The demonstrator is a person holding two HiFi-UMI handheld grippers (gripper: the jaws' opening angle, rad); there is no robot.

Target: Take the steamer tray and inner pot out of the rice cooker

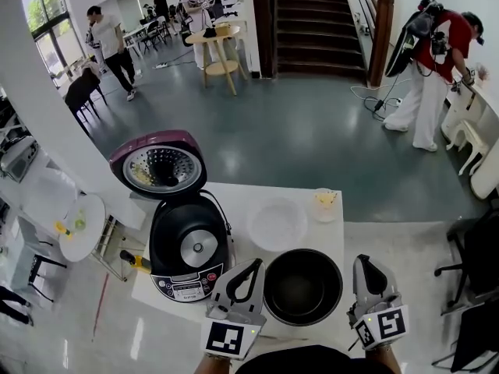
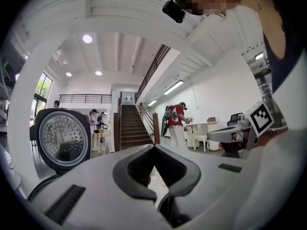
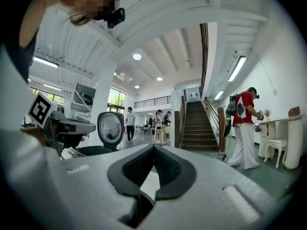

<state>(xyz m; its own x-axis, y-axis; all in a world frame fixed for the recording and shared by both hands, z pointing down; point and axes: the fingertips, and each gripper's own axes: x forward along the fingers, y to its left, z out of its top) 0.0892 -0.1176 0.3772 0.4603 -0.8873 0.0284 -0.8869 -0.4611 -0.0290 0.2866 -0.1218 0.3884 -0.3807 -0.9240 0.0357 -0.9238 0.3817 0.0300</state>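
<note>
This is a big open workspace, part lab and part office: a wide staircase (image 1: 316, 26), tall windows (image 1: 44, 18), a grey floor (image 1: 288, 131), scattered tables (image 1: 218, 36) and chairs (image 1: 466, 142), and people (image 1: 111, 44) busy around them.

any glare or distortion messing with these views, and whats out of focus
Head view: fisheye bows the room's edges, the glossy floor throws glare, the inner pot is sharp. Left gripper view: heavy barrel distortion, dark corners, near jaws soft, rice cooker lid crisp. Right gripper view: the same.
</note>
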